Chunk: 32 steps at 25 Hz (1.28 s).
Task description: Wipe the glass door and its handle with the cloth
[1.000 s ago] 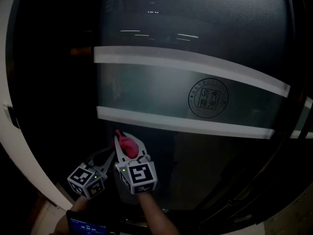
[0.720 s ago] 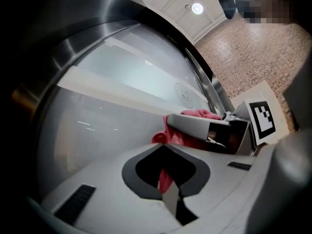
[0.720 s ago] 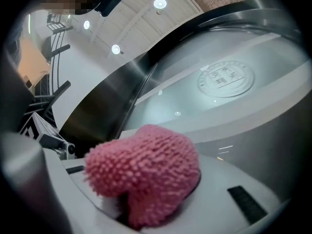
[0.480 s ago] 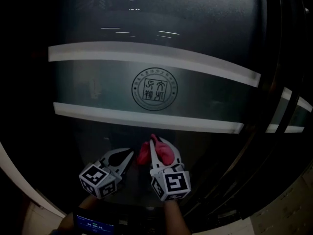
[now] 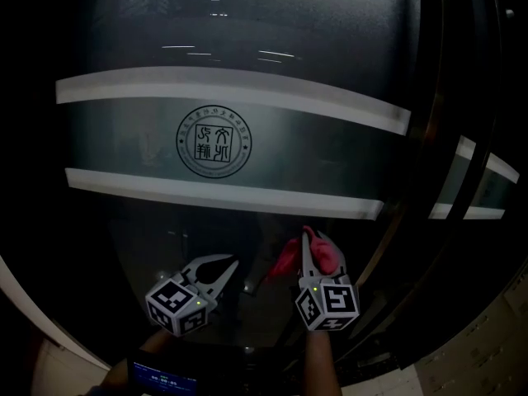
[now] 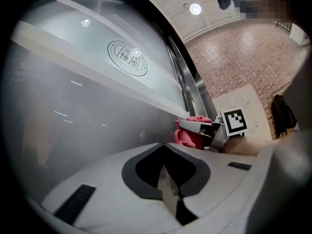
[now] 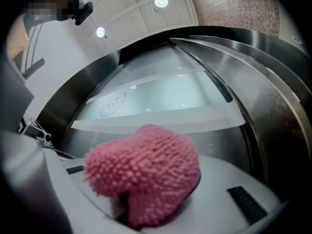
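- Right hand-held gripper: below and right of round seal. Jaws pinching pink nubby cloth, bunched at jaw tips.
- Cloth right at glass door, pink reflection beside it. Actual contact hard to confirm.
- Left hand-held gripper: straight below seal. Jaws pressed together, nothing between, tips near glass.
- Seal printed on door between two pale frosted bands running across.
- Dark metal frame: right of seal, past door edge.

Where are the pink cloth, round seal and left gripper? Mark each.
pink cloth (image 7: pixel 146 174): right gripper view, bundle's middle.
round seal (image 5: pixel 213 143): head view, its centre.
left gripper (image 6: pixel 163 149): left gripper view, closed tips.
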Motion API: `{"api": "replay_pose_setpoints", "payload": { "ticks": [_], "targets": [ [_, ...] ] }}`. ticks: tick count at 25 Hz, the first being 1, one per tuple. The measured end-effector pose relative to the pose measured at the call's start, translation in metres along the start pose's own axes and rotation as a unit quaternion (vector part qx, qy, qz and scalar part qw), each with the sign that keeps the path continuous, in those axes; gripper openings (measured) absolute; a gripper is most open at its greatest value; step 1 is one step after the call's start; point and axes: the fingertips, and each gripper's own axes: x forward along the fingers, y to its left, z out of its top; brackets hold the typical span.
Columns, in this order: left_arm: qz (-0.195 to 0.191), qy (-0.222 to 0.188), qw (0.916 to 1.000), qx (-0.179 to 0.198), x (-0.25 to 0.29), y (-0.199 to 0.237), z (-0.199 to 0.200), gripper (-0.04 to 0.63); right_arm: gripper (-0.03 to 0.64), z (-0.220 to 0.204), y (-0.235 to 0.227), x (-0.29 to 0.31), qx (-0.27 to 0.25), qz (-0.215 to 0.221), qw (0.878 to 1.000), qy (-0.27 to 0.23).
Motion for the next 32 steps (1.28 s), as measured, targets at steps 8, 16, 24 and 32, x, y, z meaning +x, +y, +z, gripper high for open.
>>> {"api": "replay_pose_setpoints", "payload": {
  "ticks": [8,16,24,32],
  "targets": [
    [0.026,0.019,0.9995,-0.001,-0.049,0.029,0.0,0.012,0.058,-0.002,0.1,0.01,0.016,0.056,0.998,-0.022],
    [0.111,0.042,0.9929,-0.014,-0.163,0.111,-0.019,0.012,0.058,-0.063,0.307,0.048,0.061,0.193,0.979,0.009],
    [0.18,0.075,0.9809,-0.003,-0.247,0.18,-0.037,0.012,0.058,-0.098,0.435,0.081,0.098,0.262,0.96,0.024],
    [0.161,0.081,0.9835,-0.018,-0.228,0.168,-0.056,0.012,0.058,-0.119,0.392,0.071,0.089,0.219,0.971,0.041]
  ]
}}
